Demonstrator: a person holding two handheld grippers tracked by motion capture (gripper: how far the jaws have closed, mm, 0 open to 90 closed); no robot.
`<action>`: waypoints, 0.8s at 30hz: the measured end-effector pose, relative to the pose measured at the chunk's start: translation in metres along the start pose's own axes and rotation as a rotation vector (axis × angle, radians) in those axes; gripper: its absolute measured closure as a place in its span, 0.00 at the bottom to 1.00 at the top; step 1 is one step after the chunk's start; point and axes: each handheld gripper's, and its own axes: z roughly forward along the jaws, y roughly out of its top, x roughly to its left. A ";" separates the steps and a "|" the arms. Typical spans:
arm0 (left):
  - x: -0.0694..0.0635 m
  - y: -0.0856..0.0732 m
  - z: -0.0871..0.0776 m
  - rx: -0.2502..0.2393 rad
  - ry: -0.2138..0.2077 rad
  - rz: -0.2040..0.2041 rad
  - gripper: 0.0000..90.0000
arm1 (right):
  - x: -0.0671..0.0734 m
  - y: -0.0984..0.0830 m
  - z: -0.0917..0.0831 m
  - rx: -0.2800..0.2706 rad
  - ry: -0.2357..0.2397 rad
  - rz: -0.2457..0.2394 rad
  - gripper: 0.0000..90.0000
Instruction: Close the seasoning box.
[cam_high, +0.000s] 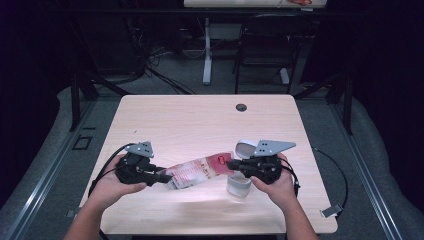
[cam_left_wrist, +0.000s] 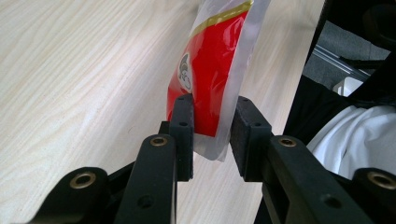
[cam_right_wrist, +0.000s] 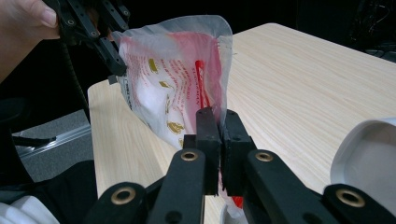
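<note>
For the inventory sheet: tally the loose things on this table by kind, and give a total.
Red and white plastic pouch, held up between the two grippers: 1
White containers, one under the right gripper and one just behind it: 2
Total: 3

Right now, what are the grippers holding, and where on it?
Both hold the red-and-clear pouch: right gripper pinches one end, left gripper the other.

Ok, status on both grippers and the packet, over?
Left gripper shut on packet end. Right gripper shut on other end, packet held off table. White cup under right gripper.
</note>
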 end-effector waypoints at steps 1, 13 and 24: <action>0.000 0.000 0.000 0.000 0.001 0.003 0.80 | 0.000 0.000 0.000 0.001 0.000 0.000 0.98; -0.002 0.007 -0.005 -0.003 0.006 0.005 0.81 | -0.001 -0.001 -0.002 0.001 -0.014 -0.002 0.98; -0.002 0.013 -0.008 -0.006 0.011 0.009 0.81 | -0.002 -0.002 -0.004 -0.004 -0.017 0.002 0.98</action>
